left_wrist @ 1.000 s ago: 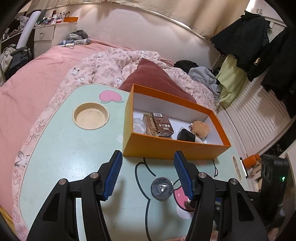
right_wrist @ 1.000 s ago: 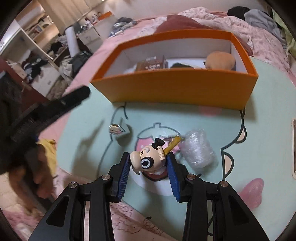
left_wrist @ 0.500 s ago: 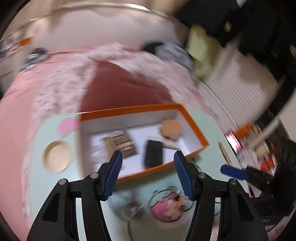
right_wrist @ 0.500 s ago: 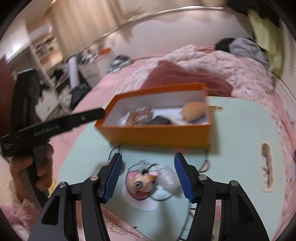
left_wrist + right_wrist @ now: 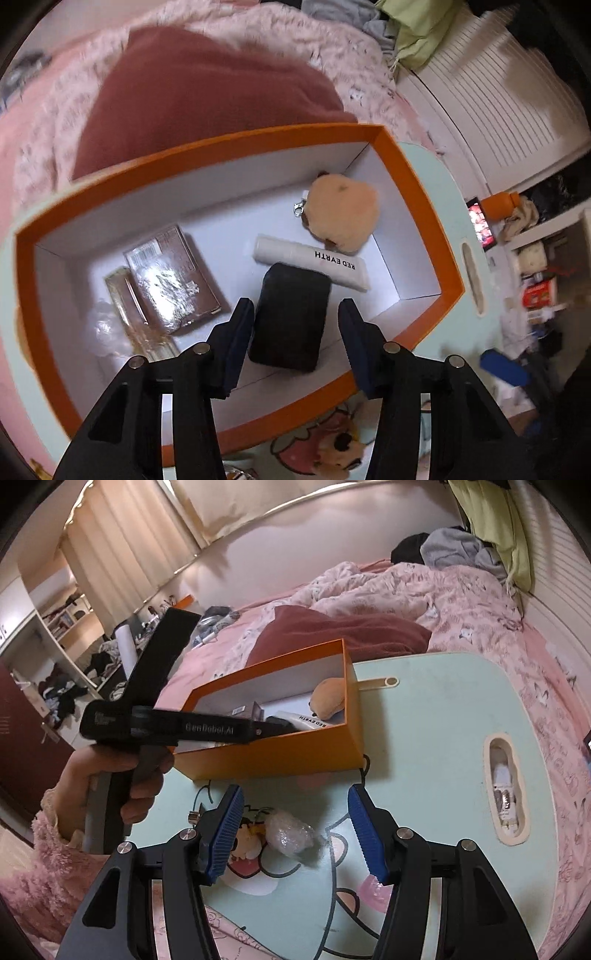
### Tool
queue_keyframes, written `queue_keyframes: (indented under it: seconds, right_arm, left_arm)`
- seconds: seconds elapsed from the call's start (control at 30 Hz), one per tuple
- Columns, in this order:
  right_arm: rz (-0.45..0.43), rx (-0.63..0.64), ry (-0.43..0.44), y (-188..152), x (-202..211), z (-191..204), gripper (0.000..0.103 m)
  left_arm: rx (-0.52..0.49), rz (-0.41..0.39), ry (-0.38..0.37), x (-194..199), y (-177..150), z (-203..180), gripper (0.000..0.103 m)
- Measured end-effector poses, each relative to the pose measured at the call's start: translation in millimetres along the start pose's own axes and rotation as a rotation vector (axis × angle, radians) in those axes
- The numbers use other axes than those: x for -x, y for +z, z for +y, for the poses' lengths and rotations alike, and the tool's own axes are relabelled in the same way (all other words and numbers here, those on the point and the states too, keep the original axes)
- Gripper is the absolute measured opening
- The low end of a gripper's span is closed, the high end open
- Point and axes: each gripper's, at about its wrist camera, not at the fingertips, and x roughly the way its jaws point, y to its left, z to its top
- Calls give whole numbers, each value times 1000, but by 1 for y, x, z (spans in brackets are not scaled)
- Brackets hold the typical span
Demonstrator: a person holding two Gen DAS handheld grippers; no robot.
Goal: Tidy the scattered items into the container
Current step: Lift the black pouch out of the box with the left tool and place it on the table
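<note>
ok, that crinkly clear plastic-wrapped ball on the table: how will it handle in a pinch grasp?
The clear plastic-wrapped ball looks light and squashy, so it probably deforms under the open right gripper. Its glossy wrap may slip. The rounded shape could roll across the smooth mint-green table if nudged.

Cartoon figure half behind tool

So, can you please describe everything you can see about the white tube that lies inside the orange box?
The white tube is a slim, matte, plastic-looking cosmetic tube with black print reading RED EARTH. It lies flat on the white floor of the orange box, set diagonally. The tan plush toy lies against its upper side, and the black case appears to overlap its lower edge. Its wider, flat end points toward the box's right wall. In the right wrist view only that printed end shows above the box wall. No gripper touches it.
</note>
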Motion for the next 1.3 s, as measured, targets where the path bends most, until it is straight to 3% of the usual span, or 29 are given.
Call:
queue_keyframes:
  seconds: [0.13,0.27,0.37,0.57,0.67,0.77,0.87,1.13,1.3]
  right_arm:
    - [10,-11,15,-4,-2,0,58]
    - [19,-12,16,-7,-4,0,58]
    - [25,-16,20,-7,-5,0,58]
    - [27,-13,20,-6,-8,-1,58]
    - [28,-17,24,-7,-8,-1,58]
    - [33,-13,23,-7,-9,-1,58]
    - [38,-11,20,-7,-9,0,58]
    - [43,-15,19,-7,-12,2,58]
    - [47,-16,15,-7,-14,3,58]
  left_arm:
    - [48,31,-71,-9,6,14,45]
    - [24,-6,-9,-8,0,6,44]
    - [53,-2,-46,-3,-1,6,43]
    - [26,-166,-109,59,-8,-11,43]
    - [-3,-256,-136,97,-28,-17,43]
    - [-16,-287,-155,116,-50,-9,43]
    - [-2,-259,-164,115,-78,-2,43]
    - [57,-114,-169,59,-159,17,44]
    - [87,-129,-129,45,-172,19,44]
